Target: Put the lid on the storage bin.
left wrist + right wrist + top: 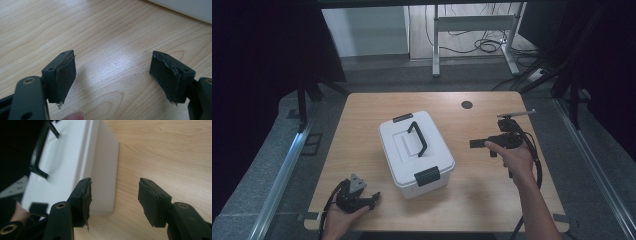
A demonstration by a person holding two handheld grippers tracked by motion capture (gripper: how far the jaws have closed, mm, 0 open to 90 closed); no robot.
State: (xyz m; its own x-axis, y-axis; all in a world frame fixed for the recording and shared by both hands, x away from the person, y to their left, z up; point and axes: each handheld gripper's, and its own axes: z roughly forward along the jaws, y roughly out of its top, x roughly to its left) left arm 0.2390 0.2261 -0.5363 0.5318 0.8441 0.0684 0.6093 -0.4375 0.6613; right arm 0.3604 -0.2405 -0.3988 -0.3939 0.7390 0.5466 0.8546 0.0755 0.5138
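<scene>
White plastic storage box [416, 153] with a black handle [417, 138] and black latches sits in the middle of my wooden table [362, 107], lid on. My left gripper [373, 199] rests at the near left corner, well apart from the box, its jaws spread wide over bare wood with nothing between them. My right gripper [476, 144] hovers just right of the box, pointing left toward its side. Its jaws stand wide and hold nothing; through its own view the box's white wall [105, 170] lies beyond the tips, untouched.
</scene>
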